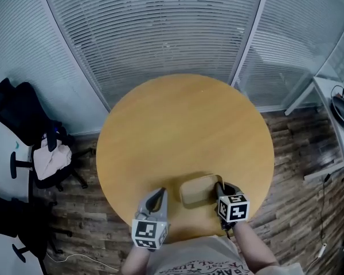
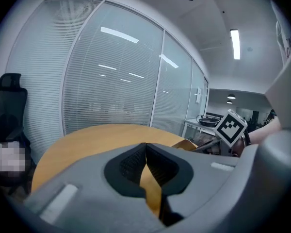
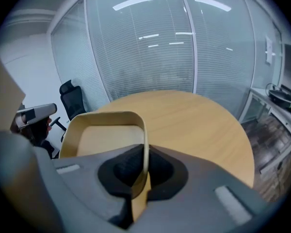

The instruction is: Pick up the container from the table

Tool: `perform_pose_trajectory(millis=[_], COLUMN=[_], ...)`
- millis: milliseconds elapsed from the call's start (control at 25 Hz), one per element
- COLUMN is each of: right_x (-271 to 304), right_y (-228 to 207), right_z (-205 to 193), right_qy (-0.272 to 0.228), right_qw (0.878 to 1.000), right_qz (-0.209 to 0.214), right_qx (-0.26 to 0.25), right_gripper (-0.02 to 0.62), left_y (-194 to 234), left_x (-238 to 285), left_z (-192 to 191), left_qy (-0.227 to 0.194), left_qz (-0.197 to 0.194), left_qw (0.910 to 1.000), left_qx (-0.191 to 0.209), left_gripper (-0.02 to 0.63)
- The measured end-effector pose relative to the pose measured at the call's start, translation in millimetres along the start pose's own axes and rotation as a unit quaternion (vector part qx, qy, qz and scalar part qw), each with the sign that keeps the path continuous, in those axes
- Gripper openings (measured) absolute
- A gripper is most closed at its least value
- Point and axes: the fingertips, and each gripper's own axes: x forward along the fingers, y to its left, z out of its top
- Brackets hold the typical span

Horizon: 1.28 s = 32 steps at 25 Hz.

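Note:
A shallow tan container (image 1: 198, 191) with rounded corners sits near the front edge of the round wooden table (image 1: 178, 125). My right gripper (image 1: 219, 186) is at its right side. In the right gripper view the jaws are shut on the container's thin rim (image 3: 145, 130), and its empty inside (image 3: 104, 137) lies to the left. My left gripper (image 1: 160, 192) stands a little left of the container, apart from it. In the left gripper view its jaws (image 2: 146, 147) meet with nothing between them, and a corner of the container (image 2: 186, 143) shows to the right.
A black office chair (image 1: 23, 119) with cloth on it stands left of the table. A white side desk (image 1: 332, 105) with a dark round object is at the far right. Glass walls with blinds (image 1: 160, 33) run behind the table. A cable lies on the wooden floor (image 1: 309, 205).

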Motion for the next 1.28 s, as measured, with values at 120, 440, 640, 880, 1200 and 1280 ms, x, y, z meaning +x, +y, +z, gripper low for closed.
perform_pose_trajectory(millis=[120,440,640,880,1200,1280], right_x=[-23,-81,-116,-128,-120,-118], right_y=[16,45,63,76,66,64], right_z=[27,100,129,134,131,130], right_qy=[-0.058,-0.193,-0.264,-0.292,-0.282,-0.278], right_qw=[0.998,0.98,0.962,0.952,0.956,0.958], right_qz=[0.005,0.027,0.06,0.067,0.055,0.054], right_qx=[-0.01,-0.03,-0.034,-0.067,-0.063,-0.056], right_gripper=[0.006,0.006,0.006,0.006,0.006,0.006], left_y=[0,4,6,6,-1,-3], left_x=[-10,-30,-41,-54,-46,-45], left_z=[12,58,85,112,106,106], left_qy=[-0.016,-0.08,-0.111,-0.143,-0.129,-0.128], left_qz=[0.003,0.016,0.018,0.026,0.023,0.022], left_qw=[0.9999,0.9966,0.9934,0.9884,0.9901,0.9904], left_qx=[0.003,0.012,0.024,0.044,0.049,0.048], left_gripper=[0.008,0.008,0.008,0.008,0.008,0.008])
